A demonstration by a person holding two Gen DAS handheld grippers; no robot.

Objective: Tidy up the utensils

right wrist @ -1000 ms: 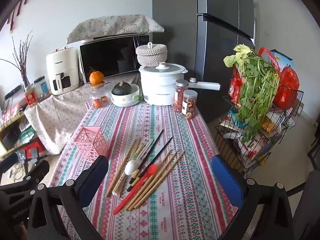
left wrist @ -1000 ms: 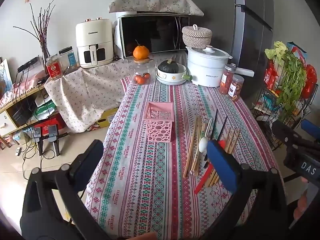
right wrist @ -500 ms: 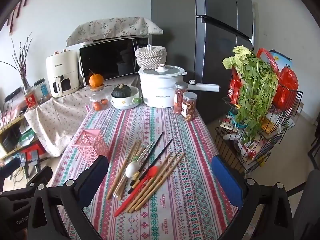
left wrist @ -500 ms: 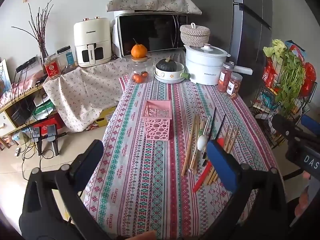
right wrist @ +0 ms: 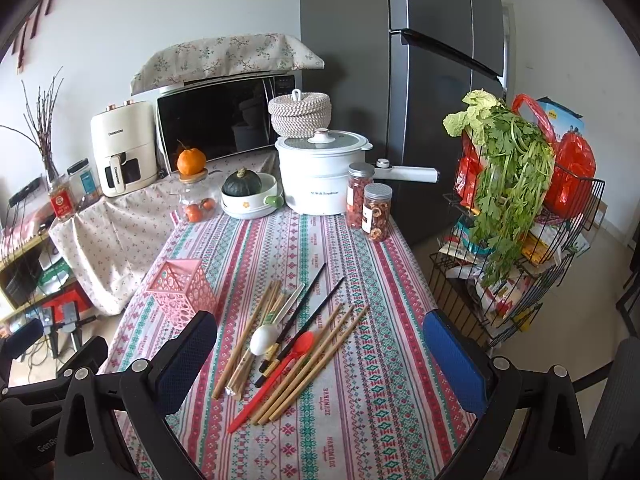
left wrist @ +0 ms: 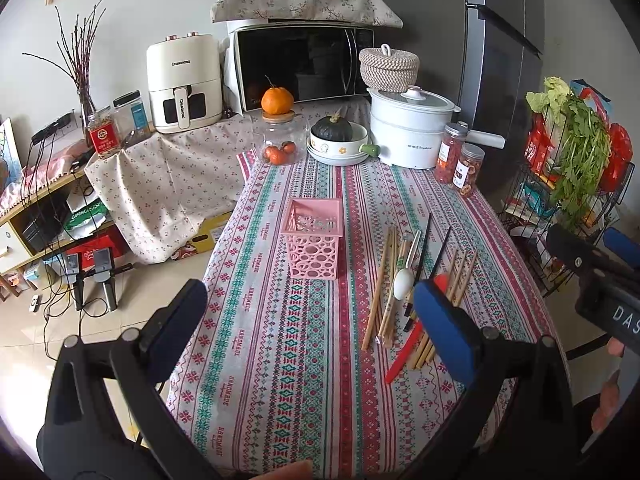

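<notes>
A pink perforated holder [left wrist: 315, 244] [right wrist: 182, 294] stands empty on the patterned tablecloth [left wrist: 280, 360]. To its right lies a loose pile of utensils: wooden chopsticks [right wrist: 256, 328], black chopsticks [right wrist: 310, 310], a white spoon [left wrist: 403, 280] [right wrist: 265, 338] and a red spoon [right wrist: 280, 364]. My left gripper [left wrist: 310, 326] hangs open above the near end of the table, nothing between its blue pads. My right gripper [right wrist: 320, 354] is open too, held above the pile. The right gripper's body shows at the right edge of the left wrist view.
At the table's far end stand a white cooking pot [right wrist: 320, 174], two snack jars [right wrist: 370, 206], a bowl holding a squash [right wrist: 248, 196] and a glass jar topped with an orange [right wrist: 194, 188]. A wire rack of greens [right wrist: 516, 208] stands right of the table.
Both grippers have eased slightly back and up from the table, so the holder and utensils sit a little farther off. Both stay open and nothing on the table has moved.
</notes>
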